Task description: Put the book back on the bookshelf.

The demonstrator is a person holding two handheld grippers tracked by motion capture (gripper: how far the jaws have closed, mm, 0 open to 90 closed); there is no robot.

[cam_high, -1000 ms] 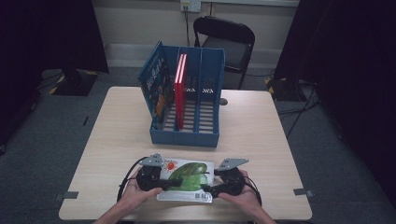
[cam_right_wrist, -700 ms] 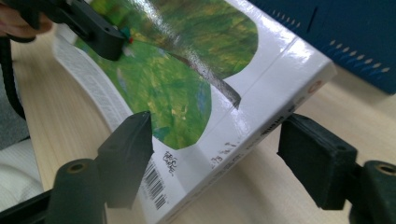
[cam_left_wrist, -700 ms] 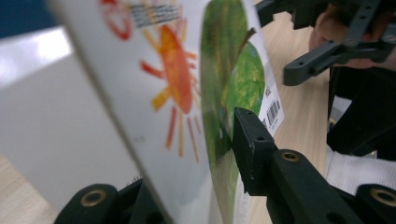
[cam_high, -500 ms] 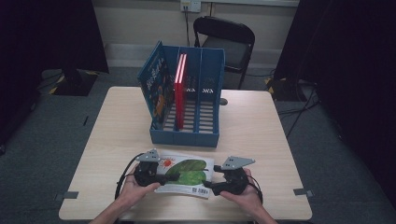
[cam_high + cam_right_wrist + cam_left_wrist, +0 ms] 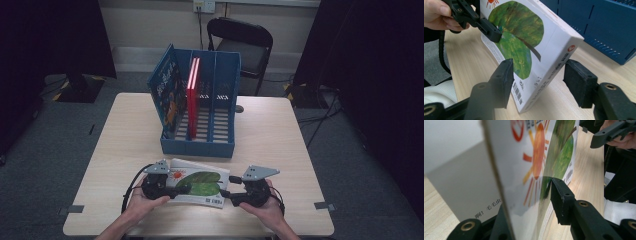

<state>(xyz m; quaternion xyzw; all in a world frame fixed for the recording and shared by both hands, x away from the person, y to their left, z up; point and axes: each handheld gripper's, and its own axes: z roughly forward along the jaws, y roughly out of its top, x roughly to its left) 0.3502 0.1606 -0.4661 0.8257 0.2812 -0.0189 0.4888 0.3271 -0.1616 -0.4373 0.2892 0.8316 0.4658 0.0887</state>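
Picture book [image 5: 197, 183] now tipped up off tabletop [image 5: 280, 145], far edge raised toward 12 o'clock, vs flat 1 s ago. Right gripper [image 5: 537, 77] jaws just been closing round its spine corner; pads not pressing yet.

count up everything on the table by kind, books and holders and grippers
Books: 3 – white picture book with green leaf cover, thin red book, blue illustrated book
Blue plastic slotted file rack: 1
Black two-jaw grippers: 2 – left gripper, right gripper
Total: 6

Book's [image 5: 534, 157] top edge beyond left gripper view's frame.
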